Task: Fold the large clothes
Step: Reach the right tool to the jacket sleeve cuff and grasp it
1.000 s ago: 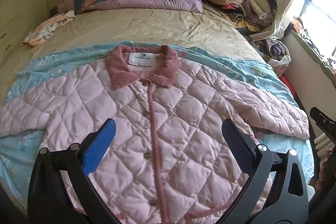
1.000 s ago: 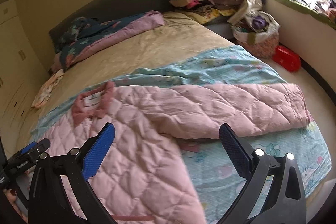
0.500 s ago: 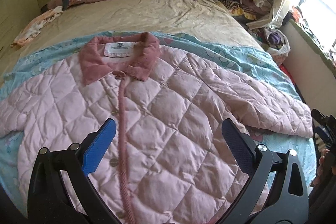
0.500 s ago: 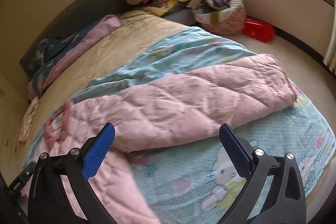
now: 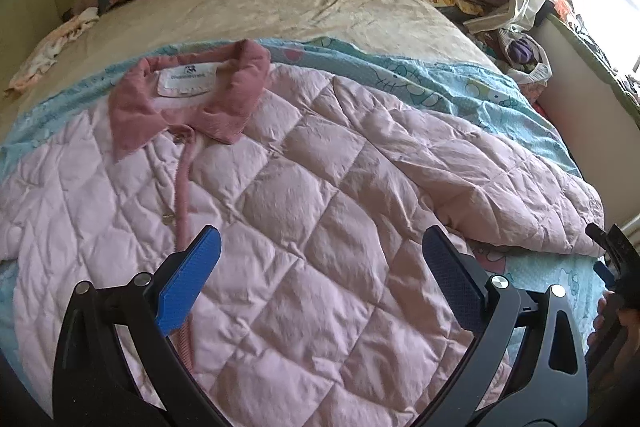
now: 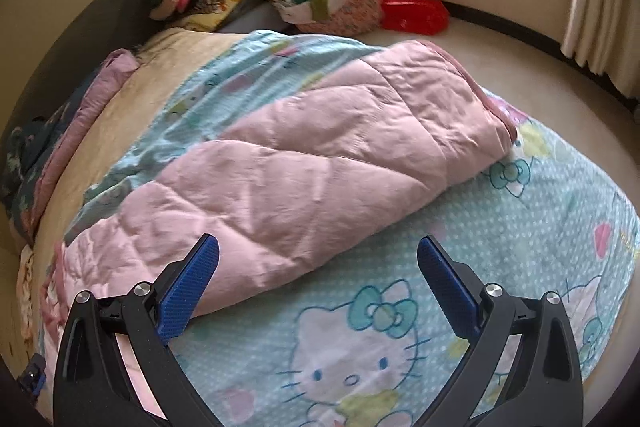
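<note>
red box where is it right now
In the right wrist view, the red box sits on the floor at the top, right beside the laundry basket.

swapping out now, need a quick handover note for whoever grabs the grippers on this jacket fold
Left gripper: open, empty, over the jacket's front.
Right gripper: open, empty, over the sleeve on that side.
Pink quilted jacket: flat, front up and buttoned, on the blue cartoon blanket on the bed, collar at the far end, that sleeve spread out sideways.
Done: laid out only, no fold visible.
Left: fold sleeves in, then the body.
</note>
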